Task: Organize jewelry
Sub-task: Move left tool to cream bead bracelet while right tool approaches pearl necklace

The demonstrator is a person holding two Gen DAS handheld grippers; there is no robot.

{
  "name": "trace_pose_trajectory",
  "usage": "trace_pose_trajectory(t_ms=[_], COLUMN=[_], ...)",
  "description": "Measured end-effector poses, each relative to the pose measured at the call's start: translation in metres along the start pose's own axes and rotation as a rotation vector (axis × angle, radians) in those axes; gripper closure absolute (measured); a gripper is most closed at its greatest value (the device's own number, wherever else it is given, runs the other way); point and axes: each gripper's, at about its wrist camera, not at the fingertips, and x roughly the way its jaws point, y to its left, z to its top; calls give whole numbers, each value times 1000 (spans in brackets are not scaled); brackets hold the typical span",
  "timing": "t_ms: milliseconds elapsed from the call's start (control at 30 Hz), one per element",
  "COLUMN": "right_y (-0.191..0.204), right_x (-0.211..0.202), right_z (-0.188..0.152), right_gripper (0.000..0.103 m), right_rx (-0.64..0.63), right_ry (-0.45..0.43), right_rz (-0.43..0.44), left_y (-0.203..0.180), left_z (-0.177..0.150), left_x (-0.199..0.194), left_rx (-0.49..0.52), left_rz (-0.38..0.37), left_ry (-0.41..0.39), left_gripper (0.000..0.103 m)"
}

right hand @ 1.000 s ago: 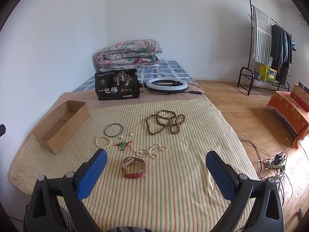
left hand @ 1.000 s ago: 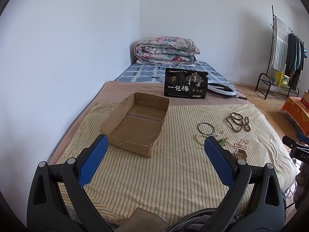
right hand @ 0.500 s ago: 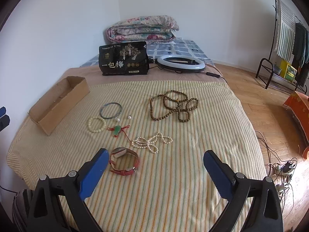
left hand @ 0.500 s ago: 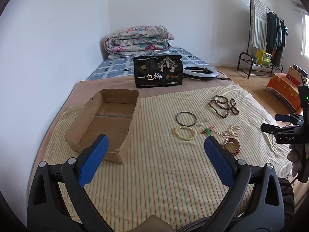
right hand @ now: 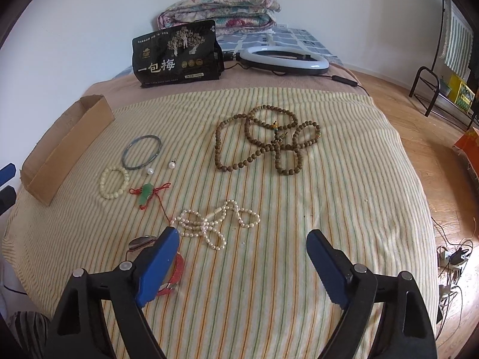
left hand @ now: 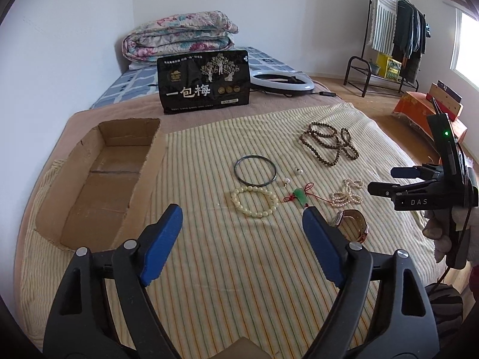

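Jewelry lies on a striped cloth (left hand: 227, 272): a dark bangle (left hand: 236, 170), a white bead bracelet (left hand: 237, 202), a green pendant (left hand: 300, 199), a pearl necklace (right hand: 209, 221), brown prayer beads (right hand: 269, 140) and a red-strapped watch (right hand: 177, 266). An empty cardboard box (left hand: 101, 191) sits at the left. My left gripper (left hand: 242, 211) hovers just short of the white bracelet, jaws closing with nothing between them. My right gripper (right hand: 242, 234) hangs over the pearl necklace's near end, its left finger covering part of the watch. Its jaws are closing too, on nothing.
A black pouch (left hand: 205, 82), a ring light (left hand: 281, 82) and a folded quilt (left hand: 179, 40) lie beyond the cloth. Two loose pearls (right hand: 149, 172) rest near the bangle. A clothes rack (left hand: 389, 39) stands at the right, with cables and a power strip (right hand: 452, 257) on the floor.
Both grippers have come down and forward towards the jewelry. The left view swung right, from the box to the bracelets. Both pairs of jaws stand a little narrower.
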Motion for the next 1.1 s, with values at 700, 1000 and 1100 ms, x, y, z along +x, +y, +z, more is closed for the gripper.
trace_pose_trajectory(t_ms=[700,1000,1100], right_y=[17,21,21], right_x=[58,64,63], right_z=[13,10,10], right_gripper=[16,21,33], right_rx=[-58,-106,-127], right_ry=[119,145,144], right_rz=[70,32,6], left_y=[23,31,30], left_z=[3,2,3], left_x=[128,143,144], left_rx=[-117,-153,-153], left_rz=[10,10,9], left_ry=[201,221,220], left_gripper=[46,52,57])
